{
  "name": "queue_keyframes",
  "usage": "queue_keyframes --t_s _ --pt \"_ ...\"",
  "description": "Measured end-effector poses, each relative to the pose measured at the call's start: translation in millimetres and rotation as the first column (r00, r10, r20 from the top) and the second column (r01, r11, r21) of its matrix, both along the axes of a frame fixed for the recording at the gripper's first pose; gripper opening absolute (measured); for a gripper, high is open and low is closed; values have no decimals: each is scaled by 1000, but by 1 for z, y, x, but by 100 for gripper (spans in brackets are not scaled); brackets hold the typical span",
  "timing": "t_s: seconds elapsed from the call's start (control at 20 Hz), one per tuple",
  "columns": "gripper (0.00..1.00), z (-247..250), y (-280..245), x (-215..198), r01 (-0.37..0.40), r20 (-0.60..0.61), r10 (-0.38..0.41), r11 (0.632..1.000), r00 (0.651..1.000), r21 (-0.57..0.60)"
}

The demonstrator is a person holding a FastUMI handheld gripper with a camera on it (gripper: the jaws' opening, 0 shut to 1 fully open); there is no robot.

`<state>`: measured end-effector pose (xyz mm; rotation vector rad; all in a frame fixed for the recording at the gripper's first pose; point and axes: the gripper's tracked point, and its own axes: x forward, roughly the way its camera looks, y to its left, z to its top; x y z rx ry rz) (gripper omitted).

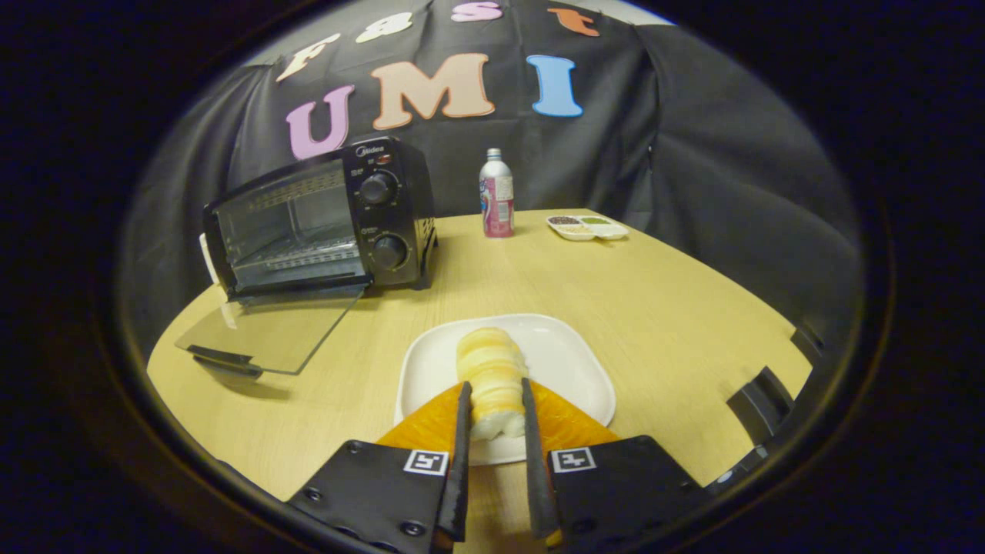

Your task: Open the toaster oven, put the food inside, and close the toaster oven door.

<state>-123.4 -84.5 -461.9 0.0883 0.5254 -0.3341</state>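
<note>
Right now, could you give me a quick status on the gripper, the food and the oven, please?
Gripper shut on bread roll, over white plate. Toaster oven door open, lying flat. Path to oven clear; bottle off to the side.

You have one toaster oven [319,223] with two knobs [384,219], one bread roll [491,377] on one white plate [573,362], and one bottle [497,194]. One sectioned dish [589,227] sits far right on one worktop [662,308]. One tool [495,415] closes both fingers on the roll.
</note>
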Motion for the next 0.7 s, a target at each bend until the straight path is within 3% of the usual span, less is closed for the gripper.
queue_keyframes --t_s 0.3,0.7 --pt "34 23 31 -6 -28 85 18 992 996 121" --pt "34 70 135 33 -277 198 231 927 953 251"
